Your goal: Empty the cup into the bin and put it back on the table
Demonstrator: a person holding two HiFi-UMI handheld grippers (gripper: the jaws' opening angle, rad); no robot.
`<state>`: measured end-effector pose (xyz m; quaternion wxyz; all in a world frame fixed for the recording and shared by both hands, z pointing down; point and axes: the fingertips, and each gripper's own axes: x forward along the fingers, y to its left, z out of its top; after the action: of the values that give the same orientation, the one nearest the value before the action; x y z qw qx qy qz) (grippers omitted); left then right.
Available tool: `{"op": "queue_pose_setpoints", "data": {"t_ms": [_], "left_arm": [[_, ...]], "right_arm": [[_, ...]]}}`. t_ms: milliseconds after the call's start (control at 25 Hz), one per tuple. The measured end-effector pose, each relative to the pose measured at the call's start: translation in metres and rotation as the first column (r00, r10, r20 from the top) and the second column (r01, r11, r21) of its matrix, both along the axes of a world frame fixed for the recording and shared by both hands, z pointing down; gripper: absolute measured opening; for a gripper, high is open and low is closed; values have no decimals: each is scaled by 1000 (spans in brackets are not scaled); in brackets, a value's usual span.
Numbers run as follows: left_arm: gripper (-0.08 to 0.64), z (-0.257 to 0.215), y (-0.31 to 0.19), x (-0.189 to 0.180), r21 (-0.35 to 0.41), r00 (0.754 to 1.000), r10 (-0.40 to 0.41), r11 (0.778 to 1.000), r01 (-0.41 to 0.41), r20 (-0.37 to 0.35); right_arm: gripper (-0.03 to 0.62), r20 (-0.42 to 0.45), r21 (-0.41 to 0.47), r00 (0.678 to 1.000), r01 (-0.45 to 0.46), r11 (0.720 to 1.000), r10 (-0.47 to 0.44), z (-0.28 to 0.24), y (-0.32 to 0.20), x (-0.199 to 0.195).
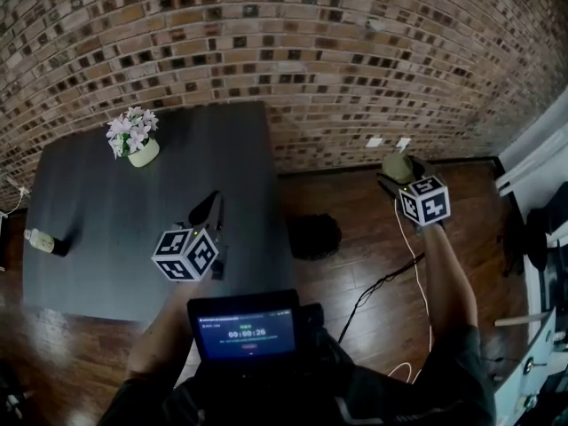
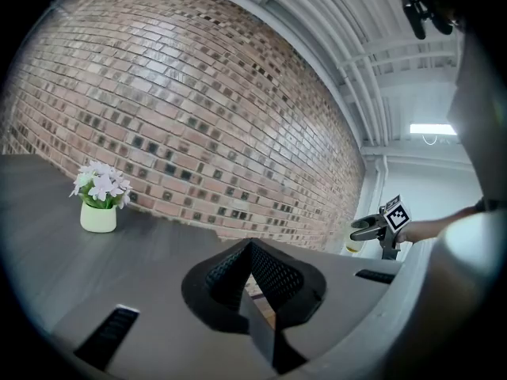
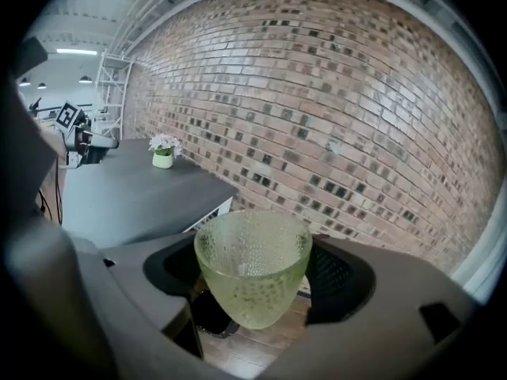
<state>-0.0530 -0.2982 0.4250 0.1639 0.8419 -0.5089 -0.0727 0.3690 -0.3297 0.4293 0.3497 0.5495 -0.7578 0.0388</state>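
your right claw stands wide, its jaws pressed on the sides of the green cup, held over the floor just right of the black bin, off the tabletop. your left claw is closed tight on nothing, level above the tabletop.
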Motion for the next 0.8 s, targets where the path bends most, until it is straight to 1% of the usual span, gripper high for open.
{"op": "queue_pose_setpoints", "data": {"t_ms": [120,360,560,800], "left_arm": [[0,0,2,-1,0,1000,-3,1000,3,3],[0,0,6,-4,-2,1000,-8,1000,8,12],[0,1,11,-4,-6,1000,-13,1000,13,16],[0,1,14,-4,-4,1000,-16,1000,16,19]], "right_arm": [[391,40,14,999,1,1000,-1,-3,1,-3],[391,88,38,996,17,999,-20,-9,3,-13],[391,145,53,989,11,999,-18,-14,5,-14],[391,181,60,983,18,998,-29,-19,4,-20]]}}
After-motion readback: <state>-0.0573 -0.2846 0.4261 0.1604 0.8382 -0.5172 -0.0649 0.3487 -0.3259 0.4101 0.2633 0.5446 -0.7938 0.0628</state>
